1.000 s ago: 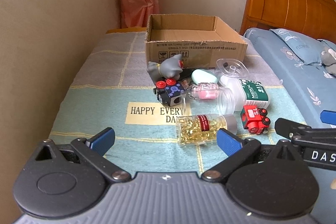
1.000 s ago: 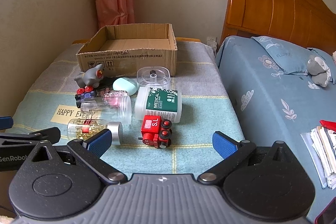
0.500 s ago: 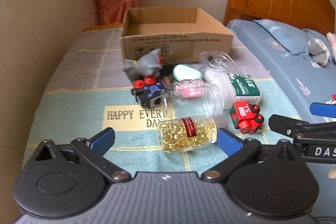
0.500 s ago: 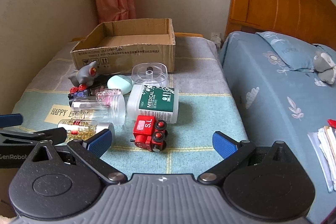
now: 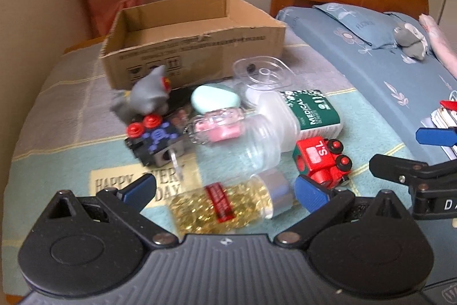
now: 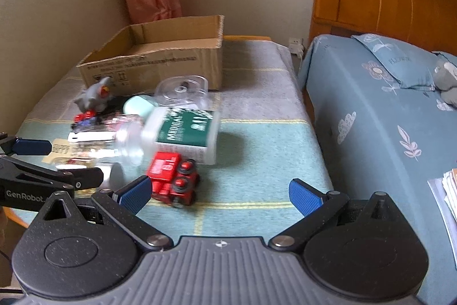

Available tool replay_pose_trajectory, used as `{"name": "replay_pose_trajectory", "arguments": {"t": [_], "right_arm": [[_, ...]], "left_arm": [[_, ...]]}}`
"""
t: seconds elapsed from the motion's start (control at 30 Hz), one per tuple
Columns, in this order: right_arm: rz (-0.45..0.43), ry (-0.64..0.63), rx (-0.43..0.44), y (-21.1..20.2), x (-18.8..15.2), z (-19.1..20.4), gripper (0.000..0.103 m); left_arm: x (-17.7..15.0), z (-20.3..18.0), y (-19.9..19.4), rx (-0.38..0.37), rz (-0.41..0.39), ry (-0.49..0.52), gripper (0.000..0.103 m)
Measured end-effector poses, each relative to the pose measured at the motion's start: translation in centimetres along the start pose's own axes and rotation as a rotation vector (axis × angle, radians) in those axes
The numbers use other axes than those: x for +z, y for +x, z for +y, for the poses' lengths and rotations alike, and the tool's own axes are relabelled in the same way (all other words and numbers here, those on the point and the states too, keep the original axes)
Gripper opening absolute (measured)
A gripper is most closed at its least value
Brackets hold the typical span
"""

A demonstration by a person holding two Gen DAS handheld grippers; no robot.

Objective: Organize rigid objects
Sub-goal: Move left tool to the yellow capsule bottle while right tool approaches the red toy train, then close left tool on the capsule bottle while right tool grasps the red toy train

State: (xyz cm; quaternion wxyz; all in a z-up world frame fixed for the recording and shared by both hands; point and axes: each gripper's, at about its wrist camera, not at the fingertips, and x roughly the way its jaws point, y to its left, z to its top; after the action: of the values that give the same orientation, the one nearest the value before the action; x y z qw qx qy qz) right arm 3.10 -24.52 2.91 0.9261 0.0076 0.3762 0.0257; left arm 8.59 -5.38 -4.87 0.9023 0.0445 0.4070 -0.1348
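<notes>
In the left wrist view, the left gripper point(image 5: 225, 190) hangs low over the table point(image 5: 65, 116) with its jaws spread wide and holding nothing; a capsule bottle point(image 5: 231, 205) full of golden pills lies on its side between the two blue pads, touching neither. Just right of it stands a red toy train point(image 5: 321, 160), and behind that a white medical bottle point(image 5: 302, 113) lies flat with an empty clear jar point(image 5: 257, 145) against it. Farther back sit a pink-filled small bottle point(image 5: 218, 126), a mint green case point(image 5: 214, 99), a clear round lid point(image 5: 262, 73), a black block toy point(image 5: 155, 139) with red knobs and a grey figurine point(image 5: 148, 97). An open cardboard box point(image 5: 197, 47) stands behind the cluster. The other tool's arm reaches in from the right edge. In the right wrist view, the right gripper point(image 6: 220, 193) also has its jaws spread apart and empty, above the cloth-covered table point(image 6: 257, 150); the red toy train point(image 6: 174, 180) sits just beside the left pad. The medical bottle point(image 6: 185, 130) and cardboard box point(image 6: 154, 65) lie beyond, blurred. A bed point(image 6: 371, 116) with a blue sheet runs along the right.
</notes>
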Motion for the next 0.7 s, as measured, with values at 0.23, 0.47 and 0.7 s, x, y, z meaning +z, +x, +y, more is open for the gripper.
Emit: {"name": "replay_pose_trajectory", "arguments": {"t": [0.23,0.47,0.7], "right_arm": [[0.018,0.016,-0.008,0.9,-0.3,-1.1,0.103],[0.025,-0.043,0.031,1.8,-0.9,-0.4,0.103],[0.041,-0.146,0.077,3.0,-1.8,1.2,0.103]], "left_arm": [[-0.2,-0.6,1.9,0.013,0.046,0.04,0.102],[-1.2,0.8,0.5,0.016,0.039,0.09,0.102],[-2.4,3.0,-1.0,0.067,0.027,0.127,0.102]]}}
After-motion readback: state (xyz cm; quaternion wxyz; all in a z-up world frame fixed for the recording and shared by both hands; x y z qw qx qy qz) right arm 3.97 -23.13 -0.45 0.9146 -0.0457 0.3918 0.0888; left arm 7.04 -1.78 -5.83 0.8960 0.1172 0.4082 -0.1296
